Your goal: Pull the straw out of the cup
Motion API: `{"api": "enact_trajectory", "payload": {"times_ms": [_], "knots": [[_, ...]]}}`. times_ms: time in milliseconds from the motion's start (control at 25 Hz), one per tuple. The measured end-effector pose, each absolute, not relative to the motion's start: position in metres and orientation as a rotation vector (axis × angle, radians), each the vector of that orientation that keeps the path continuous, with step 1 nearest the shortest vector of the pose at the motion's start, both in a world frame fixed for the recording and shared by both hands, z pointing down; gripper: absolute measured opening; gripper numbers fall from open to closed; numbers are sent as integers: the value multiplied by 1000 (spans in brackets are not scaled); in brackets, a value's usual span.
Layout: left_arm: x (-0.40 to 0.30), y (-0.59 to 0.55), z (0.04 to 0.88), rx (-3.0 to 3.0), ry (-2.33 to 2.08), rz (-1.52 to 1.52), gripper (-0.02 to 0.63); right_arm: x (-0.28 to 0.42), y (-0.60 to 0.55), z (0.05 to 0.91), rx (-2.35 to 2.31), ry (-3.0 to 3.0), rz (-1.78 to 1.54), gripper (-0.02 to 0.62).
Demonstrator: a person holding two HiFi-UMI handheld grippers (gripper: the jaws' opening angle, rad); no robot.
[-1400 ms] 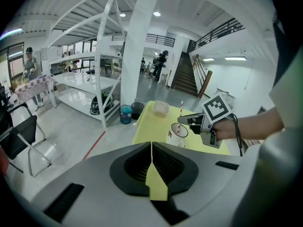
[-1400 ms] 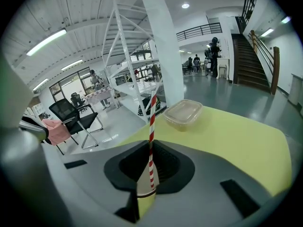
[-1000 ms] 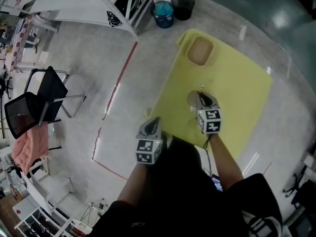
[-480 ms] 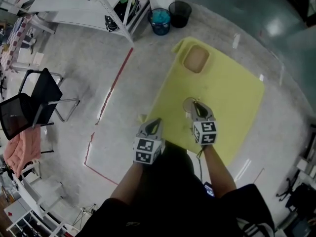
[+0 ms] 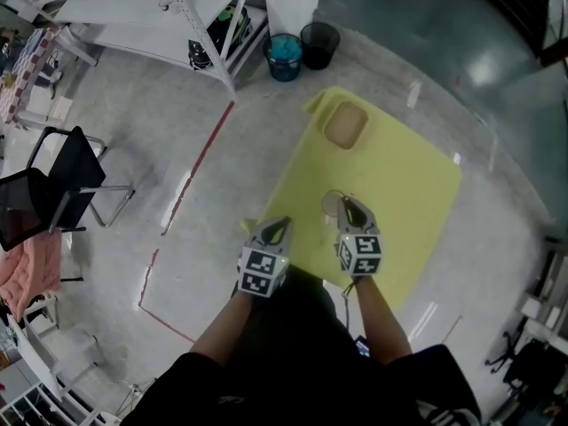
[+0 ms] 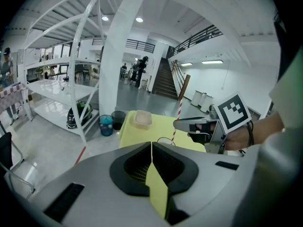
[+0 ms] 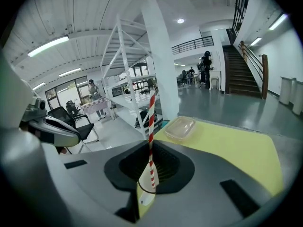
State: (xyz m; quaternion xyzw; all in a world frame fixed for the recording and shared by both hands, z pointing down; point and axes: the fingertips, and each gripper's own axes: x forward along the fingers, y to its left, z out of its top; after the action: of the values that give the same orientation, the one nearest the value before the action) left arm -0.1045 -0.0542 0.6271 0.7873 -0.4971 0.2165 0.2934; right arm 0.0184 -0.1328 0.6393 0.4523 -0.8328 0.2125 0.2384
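A red-and-white striped straw stands upright between the jaws of my right gripper, which is shut on it. The straw's lower end reaches down into the rim of the clear cup. In the head view the cup stands on the yellow table, with the right gripper just over it. My left gripper hovers at the table's near left edge, shut and holding nothing. The left gripper view shows the straw, the cup and the right gripper from the side.
A clear lidded food box sits at the table's far end. Beyond it on the floor stand a blue bin and a black bin, beside a white column and shelf rack. A black chair is far left.
My right gripper has risen a little with the straw in its jaws. The left gripper has shifted slightly along the table's edge. The head view has drifted.
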Motion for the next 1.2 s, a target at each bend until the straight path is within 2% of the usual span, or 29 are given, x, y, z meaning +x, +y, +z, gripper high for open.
{"api": "enact_trajectory", "payload": {"times_ms": [1200], "knots": [[-92,-112,556,2302,-1292,429,49,13,-110,525,1439,-2365,407,35]]}}
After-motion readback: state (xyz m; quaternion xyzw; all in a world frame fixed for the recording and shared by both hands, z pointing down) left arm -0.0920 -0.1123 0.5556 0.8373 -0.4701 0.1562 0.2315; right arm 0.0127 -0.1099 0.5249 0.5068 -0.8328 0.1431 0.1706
